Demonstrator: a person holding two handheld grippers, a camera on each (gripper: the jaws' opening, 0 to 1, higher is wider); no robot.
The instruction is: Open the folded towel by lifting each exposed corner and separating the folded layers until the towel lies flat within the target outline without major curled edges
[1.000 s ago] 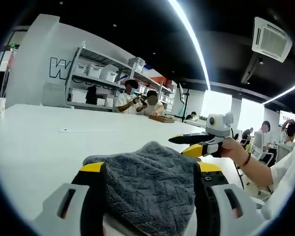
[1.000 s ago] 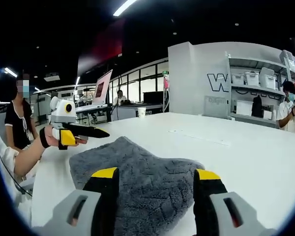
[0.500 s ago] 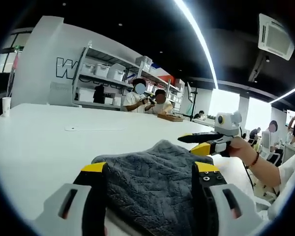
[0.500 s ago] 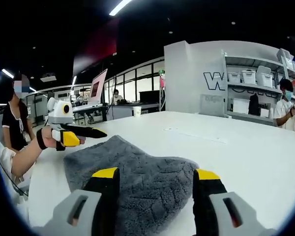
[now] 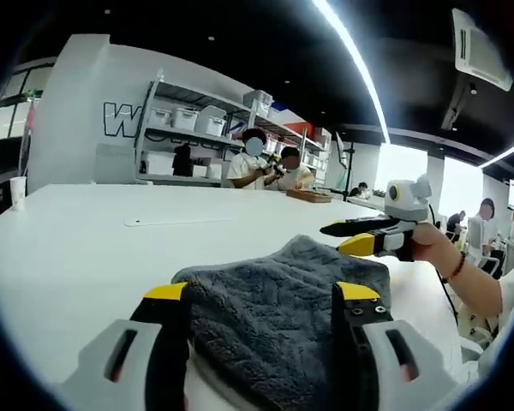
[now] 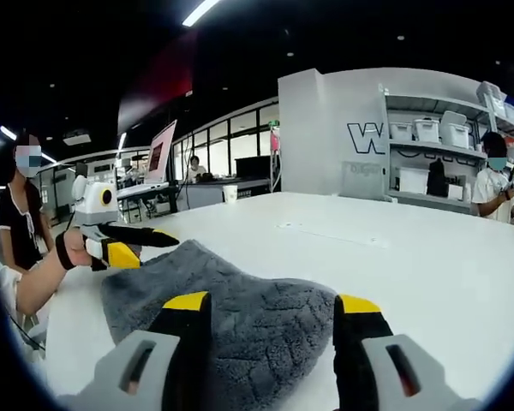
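Folded grey towel (image 5: 274,300) on white bench (image 5: 77,248).
Left tongs (image 5: 261,295) and right tongs (image 6: 272,306) apart, astride it; far wall lettering: "W".

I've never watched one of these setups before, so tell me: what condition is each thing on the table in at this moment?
towel: still folded, humped, lying on the table
left gripper: jaws open, either side of the towel
right gripper: jaws open, either side of the towel
table: white, carrying the towel
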